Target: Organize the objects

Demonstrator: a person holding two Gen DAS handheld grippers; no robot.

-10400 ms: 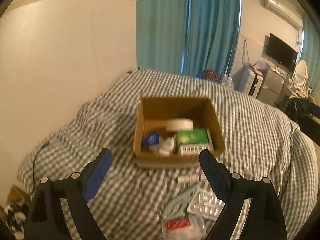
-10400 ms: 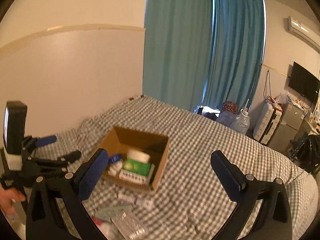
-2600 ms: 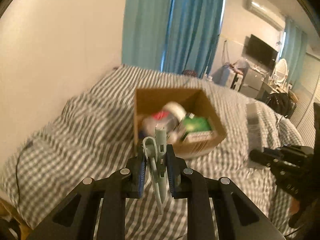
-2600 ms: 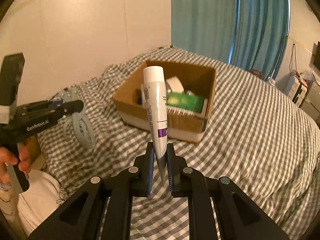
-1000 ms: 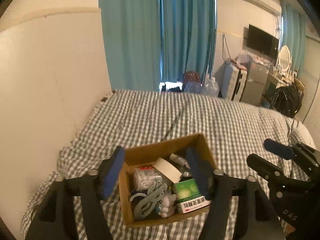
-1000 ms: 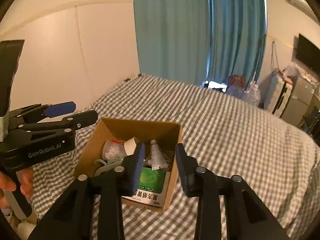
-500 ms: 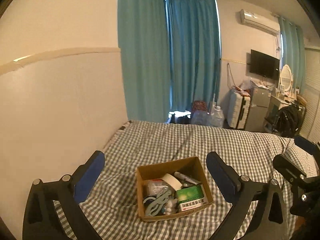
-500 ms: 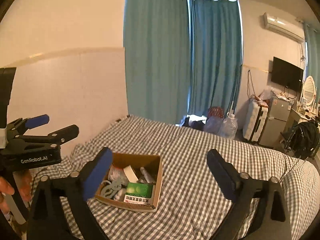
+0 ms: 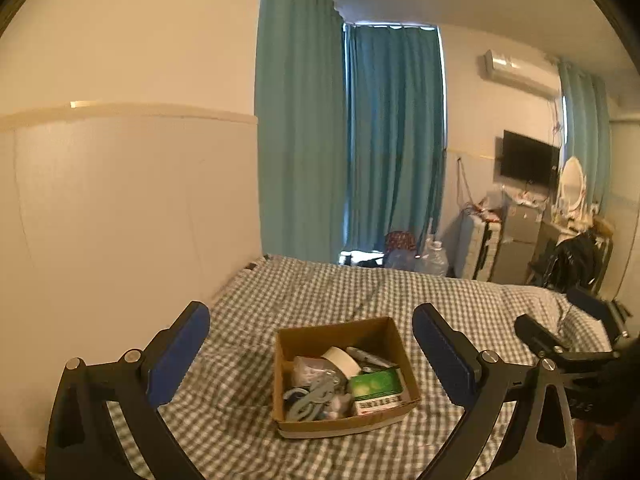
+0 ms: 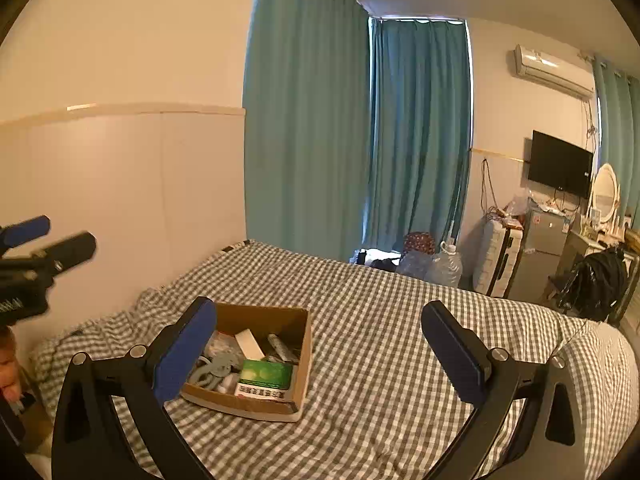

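Left wrist: brown cardboard box (image 9: 384,332) full.

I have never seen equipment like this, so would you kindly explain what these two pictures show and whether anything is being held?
No robot here: a person holds a two-fingered tool in each hand, each with a camera looking along its fingers. One picture comes from the left gripper, the other from the right gripper. Both are wide open and hold nothing. Below them, on a checked bedspread, sits a cardboard box filled with small things, including a green carton and a white roll. The right gripper also shows at the left view's edge.
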